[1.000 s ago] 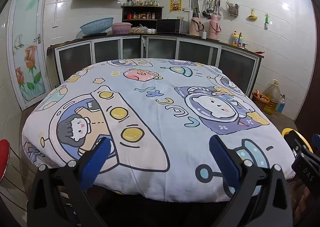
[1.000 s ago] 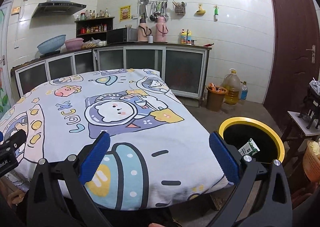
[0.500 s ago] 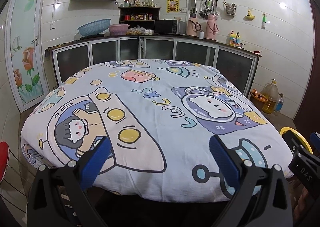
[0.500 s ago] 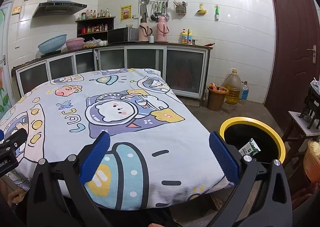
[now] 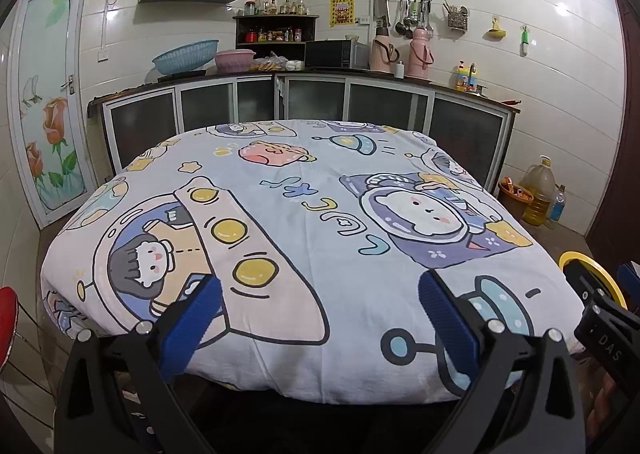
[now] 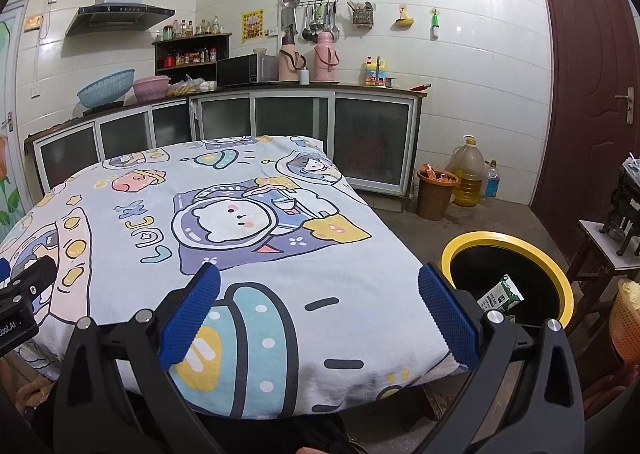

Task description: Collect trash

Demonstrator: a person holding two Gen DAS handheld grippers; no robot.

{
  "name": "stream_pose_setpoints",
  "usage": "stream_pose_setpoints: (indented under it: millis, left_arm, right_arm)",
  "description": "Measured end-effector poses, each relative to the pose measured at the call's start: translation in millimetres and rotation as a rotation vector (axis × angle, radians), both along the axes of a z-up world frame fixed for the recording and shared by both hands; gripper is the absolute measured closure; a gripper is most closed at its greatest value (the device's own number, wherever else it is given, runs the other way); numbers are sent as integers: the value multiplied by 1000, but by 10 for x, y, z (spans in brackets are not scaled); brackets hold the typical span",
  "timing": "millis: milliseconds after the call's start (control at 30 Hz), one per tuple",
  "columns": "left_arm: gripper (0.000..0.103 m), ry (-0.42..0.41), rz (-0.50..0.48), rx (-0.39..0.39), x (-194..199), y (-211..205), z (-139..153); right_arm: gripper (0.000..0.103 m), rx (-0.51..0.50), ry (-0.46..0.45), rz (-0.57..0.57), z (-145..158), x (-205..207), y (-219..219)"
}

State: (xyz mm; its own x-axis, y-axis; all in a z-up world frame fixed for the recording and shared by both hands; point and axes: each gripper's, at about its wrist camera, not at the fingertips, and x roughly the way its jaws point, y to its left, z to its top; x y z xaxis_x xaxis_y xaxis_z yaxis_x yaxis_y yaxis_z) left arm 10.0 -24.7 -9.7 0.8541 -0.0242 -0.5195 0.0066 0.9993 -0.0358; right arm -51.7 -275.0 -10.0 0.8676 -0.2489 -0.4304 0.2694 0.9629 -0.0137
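Two grippers: left gripper [image 5: 320, 312] and right gripper [image 6: 320, 310], both spread wide. One yellow-rimmed bin [image 6: 560, 278], one carton [image 6: 502, 294] inside. Two pink flasks [image 6: 308, 56], two basins [image 6: 124, 86], one microwave [image 6: 248, 70].

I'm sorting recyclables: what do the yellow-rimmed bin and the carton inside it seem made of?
Bin: probably moulded plastic, with a smooth, slightly glossy yellow rim and a dark interior. Carton: likely coated paperboard, with flat folded faces and green-and-white print; it is too small to be sure.

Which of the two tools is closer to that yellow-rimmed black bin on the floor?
The right tool. The yellow-rimmed black bin sits just beyond its right finger, off the table corner. The left tool is farther along the table's near edge; from there the bin shows past the right tool.
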Motion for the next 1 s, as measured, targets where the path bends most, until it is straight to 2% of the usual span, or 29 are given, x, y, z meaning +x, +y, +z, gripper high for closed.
stream_pose_setpoints:
  millis: [1000]
  left_arm:
    - [8,4,-4,-1,3,7,-14]
  right_arm:
    - [8,2,11,13,-27,-1,20]
